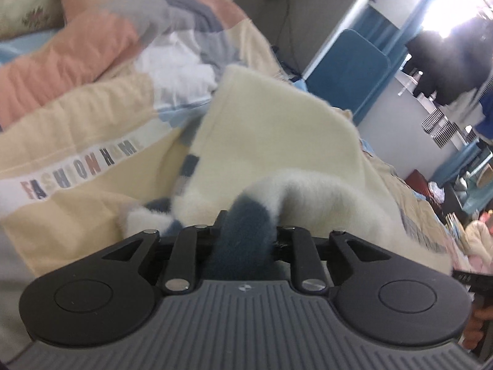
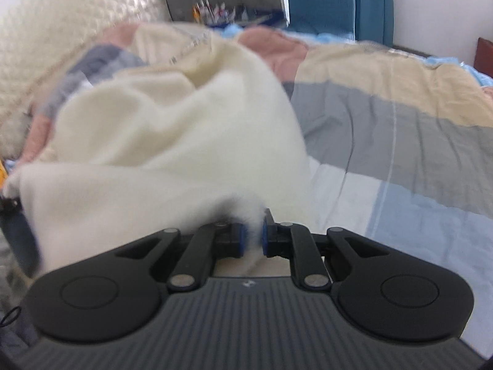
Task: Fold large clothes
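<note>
Left wrist view: the left hand-held gripper (image 1: 243, 234) pinches a blue-and-white fuzzy fold of the cream fleece garment (image 1: 271, 129) above the patchwork quilt (image 1: 77, 117) on the bed. The right hand-held gripper (image 2: 253, 240) is clenched on the garment's white edge.

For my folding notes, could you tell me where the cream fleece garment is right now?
The cream fleece garment hangs bunched over the patchwork quilt, gripped by both the left gripper and the right gripper.
</note>
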Tool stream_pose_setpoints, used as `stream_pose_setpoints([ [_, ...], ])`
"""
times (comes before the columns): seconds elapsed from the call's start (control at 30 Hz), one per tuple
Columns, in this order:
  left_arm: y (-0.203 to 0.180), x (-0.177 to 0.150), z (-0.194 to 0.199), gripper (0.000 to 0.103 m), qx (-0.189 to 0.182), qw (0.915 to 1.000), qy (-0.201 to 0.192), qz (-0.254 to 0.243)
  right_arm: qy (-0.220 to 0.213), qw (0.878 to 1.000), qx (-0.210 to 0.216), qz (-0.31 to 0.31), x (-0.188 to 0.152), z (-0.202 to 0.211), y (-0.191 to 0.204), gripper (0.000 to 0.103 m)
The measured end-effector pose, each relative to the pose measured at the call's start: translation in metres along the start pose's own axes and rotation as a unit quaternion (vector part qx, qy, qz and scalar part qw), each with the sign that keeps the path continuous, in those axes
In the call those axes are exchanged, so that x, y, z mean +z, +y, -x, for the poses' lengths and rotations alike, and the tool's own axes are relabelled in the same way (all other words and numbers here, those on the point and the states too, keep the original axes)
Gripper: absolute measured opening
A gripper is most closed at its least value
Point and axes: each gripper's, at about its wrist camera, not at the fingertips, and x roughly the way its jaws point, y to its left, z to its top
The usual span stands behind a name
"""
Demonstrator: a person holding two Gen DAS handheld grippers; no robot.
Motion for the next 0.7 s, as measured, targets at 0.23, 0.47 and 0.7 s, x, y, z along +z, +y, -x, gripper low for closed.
stream_pose_setpoints([
  [0.23, 0.008, 0.01, -0.038, 0.035, 0.009, 0.9997, 0.014, 0.015, 0.03, 0.999, -0.011, 0.002, -0.006, -0.025, 0.003, 0.016],
  [0.47, 0.012, 0.013, -0.025, 0.063, 0.017, 0.9983, 0.009, 0.054, 0.02, 0.998, 0.009, -0.059, -0.003, -0.009, -0.01, 0.018],
  [0.7, 0.013, 0.002, 0.051, 0.084, -0.002, 0.9936, -0.047, 0.103, -0.015, 0.996, 0.016, -0.089, -0.019, 0.043, -0.014, 0.055],
])
